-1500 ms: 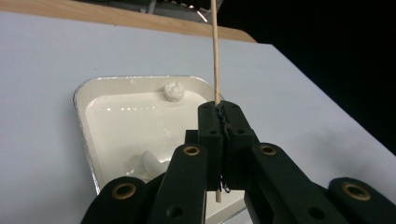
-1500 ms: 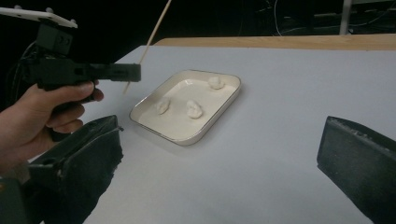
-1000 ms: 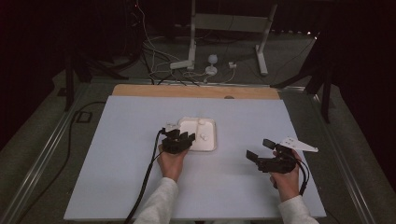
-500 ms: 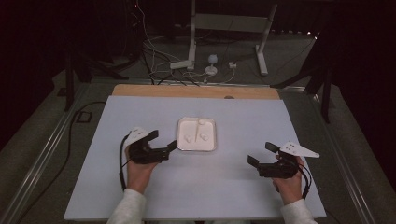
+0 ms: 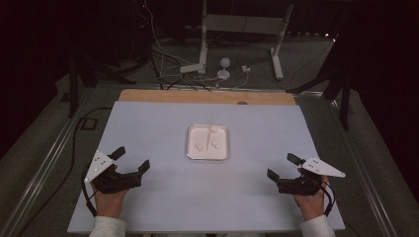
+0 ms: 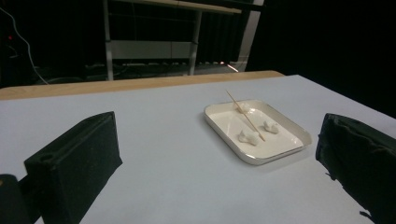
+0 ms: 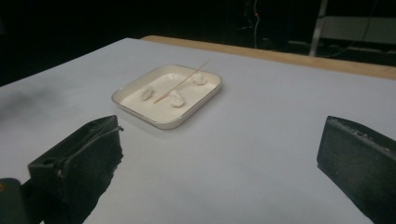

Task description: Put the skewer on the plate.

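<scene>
A white rectangular tray (image 5: 190,148) lies in the middle of the pale table (image 5: 148,123). In it are three small white lumps (image 6: 249,136) and a thin wooden stick (image 6: 243,114) that leans over one lump toward the far rim. The same tray (image 7: 133,91) and stick (image 7: 182,80) show in the right gripper view. My left gripper (image 5: 132,159) rests near the front left of the table, open, nothing between its jaws. My right gripper (image 5: 283,166) rests near the front right, also open and bare. Both point toward the tray from well short of it.
A wooden strip (image 5: 207,97) runs along the table's far edge. Behind it stand a white metal stand (image 5: 205,34), cables and a small round device (image 5: 225,63) on the floor. A black cable (image 5: 74,143) trails off the table's left side.
My left gripper has drawn back from beside the tray to the front left of the table. My right gripper has slid slightly back and down. The tray's contents lie still.
</scene>
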Demonstrator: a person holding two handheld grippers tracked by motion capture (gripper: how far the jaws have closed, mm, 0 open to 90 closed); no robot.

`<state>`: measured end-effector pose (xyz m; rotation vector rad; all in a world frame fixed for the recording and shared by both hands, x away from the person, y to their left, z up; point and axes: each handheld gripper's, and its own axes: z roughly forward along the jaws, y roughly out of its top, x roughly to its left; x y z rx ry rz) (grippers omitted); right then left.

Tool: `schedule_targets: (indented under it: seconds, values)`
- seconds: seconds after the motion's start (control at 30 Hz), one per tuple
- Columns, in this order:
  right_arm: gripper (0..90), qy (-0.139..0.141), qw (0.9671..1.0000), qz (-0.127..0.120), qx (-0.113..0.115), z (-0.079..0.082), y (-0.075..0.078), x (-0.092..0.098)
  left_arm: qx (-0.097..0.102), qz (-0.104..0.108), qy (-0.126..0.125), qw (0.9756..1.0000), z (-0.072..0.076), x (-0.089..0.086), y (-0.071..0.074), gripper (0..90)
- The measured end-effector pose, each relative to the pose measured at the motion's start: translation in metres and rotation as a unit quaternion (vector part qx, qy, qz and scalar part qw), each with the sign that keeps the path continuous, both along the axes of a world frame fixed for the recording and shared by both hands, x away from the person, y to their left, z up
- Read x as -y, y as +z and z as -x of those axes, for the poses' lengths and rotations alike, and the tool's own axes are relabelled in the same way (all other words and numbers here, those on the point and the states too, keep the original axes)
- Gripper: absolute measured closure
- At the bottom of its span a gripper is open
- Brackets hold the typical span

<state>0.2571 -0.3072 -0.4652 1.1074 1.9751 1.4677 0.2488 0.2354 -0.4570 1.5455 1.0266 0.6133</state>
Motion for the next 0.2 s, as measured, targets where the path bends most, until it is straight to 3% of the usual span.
schedule_targets:
  seconds: [0.2]
  values:
    - [0.0,-0.011,0.9998,0.016,0.005,0.0011,-0.0032,0.0012,-0.006,0.0,0.014,0.9999,-0.0002,-0.0082,-0.0008,0.6]
